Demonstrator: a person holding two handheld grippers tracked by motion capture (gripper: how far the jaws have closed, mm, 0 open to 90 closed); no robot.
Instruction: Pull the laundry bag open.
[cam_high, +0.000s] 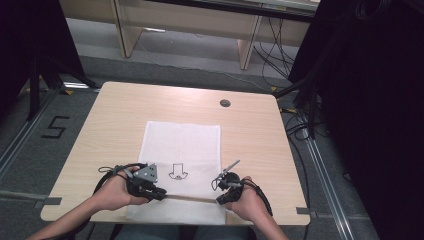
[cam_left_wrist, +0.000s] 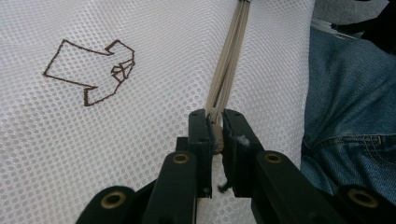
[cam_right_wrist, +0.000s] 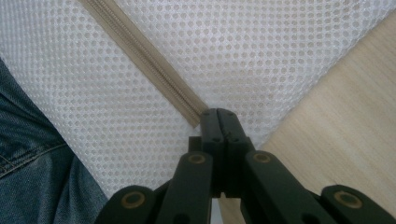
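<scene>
In the high view, one white mesh bag (cam_high: 181, 165) lies flat on the tabletop (cam_high: 115, 115), its long axis running away from the person and its near end hanging over the front edge. One beige zipper (cam_high: 192, 198) crosses the bag from side to side near that edge. A small brown arrow-shaped mark (cam_high: 178, 172) points toward the person; no writing is readable. A "5" is marked on the floor (cam_high: 54, 127). Two grippers: the left gripper (cam_high: 159, 192) and right gripper (cam_high: 221, 199) meet the zipper's two ends.

In the left gripper view, the jaws are clamped on the zipper pull (cam_left_wrist: 215, 135).

In the right gripper view, the jaws are pressed together, pinching the mesh at the zipper's end.
</scene>
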